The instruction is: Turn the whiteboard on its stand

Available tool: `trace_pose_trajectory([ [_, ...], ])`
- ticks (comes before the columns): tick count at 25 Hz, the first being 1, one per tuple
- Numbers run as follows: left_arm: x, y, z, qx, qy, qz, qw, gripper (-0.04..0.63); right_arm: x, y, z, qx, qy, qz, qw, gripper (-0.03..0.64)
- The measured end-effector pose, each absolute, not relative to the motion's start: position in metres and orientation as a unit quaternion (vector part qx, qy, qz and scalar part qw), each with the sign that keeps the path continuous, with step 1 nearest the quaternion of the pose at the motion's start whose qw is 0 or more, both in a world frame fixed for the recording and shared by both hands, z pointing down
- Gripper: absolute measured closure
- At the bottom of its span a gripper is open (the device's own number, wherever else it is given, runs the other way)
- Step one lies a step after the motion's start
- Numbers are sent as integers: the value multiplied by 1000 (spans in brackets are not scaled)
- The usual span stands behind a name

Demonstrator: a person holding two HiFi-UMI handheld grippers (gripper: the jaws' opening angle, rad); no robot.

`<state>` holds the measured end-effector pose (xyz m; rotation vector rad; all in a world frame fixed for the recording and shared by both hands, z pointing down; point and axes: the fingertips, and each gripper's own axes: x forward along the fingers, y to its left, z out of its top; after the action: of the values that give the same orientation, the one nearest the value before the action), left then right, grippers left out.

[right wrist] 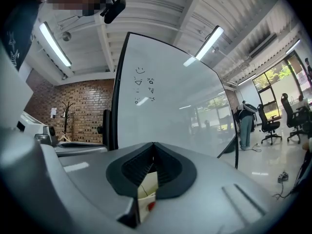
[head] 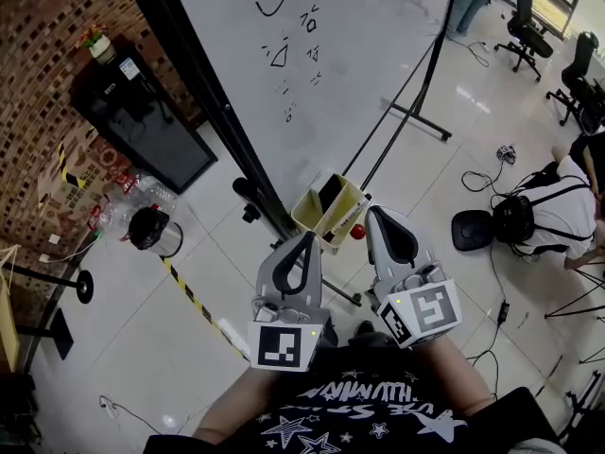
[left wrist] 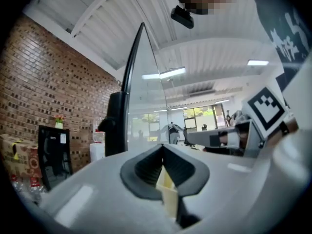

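Observation:
The big whiteboard (head: 350, 55) in its black frame (head: 203, 83) stands ahead of me, with a few marker scribbles on it. Its stand's leg (head: 416, 112) runs out over the floor at the right. My left gripper (head: 308, 238) and right gripper (head: 372, 212) are side by side near my chest, short of the board and touching nothing. Both are shut, tips together and empty. The left gripper view has the left gripper (left wrist: 163, 146) facing the board's edge (left wrist: 131, 82). In the right gripper view the right gripper (right wrist: 153, 143) faces the board's white face (right wrist: 170, 96).
A yellow bin (head: 312, 218) with a red ball (head: 357, 232) beside it sits on the floor under the jaws. A black cabinet (head: 142, 121) and a silver pot (head: 156, 232) stand by the brick wall. A person (head: 558, 206) sits at the right, with cables and office chairs (head: 525, 31) around.

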<state>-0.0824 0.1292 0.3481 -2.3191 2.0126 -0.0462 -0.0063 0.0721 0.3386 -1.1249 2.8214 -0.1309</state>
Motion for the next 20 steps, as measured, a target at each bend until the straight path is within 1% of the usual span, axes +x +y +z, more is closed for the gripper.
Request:
trace_pose_trajectory([
  [3,-73,113,350,-757,653,-19,21,589,2,73,334,-370,926,-39,58,609],
  [6,-68,101,351,-759,651,-13,6,589,7,75,333,-371,927,-28,50,609],
  [12,-68,91,349,-758,652,1,26,589,17,78,338,-382,923,-22,35,609],
  [20,-59,84,342,-766,643,8,28,589,18,77,331,-386,922,-6,35,609],
])
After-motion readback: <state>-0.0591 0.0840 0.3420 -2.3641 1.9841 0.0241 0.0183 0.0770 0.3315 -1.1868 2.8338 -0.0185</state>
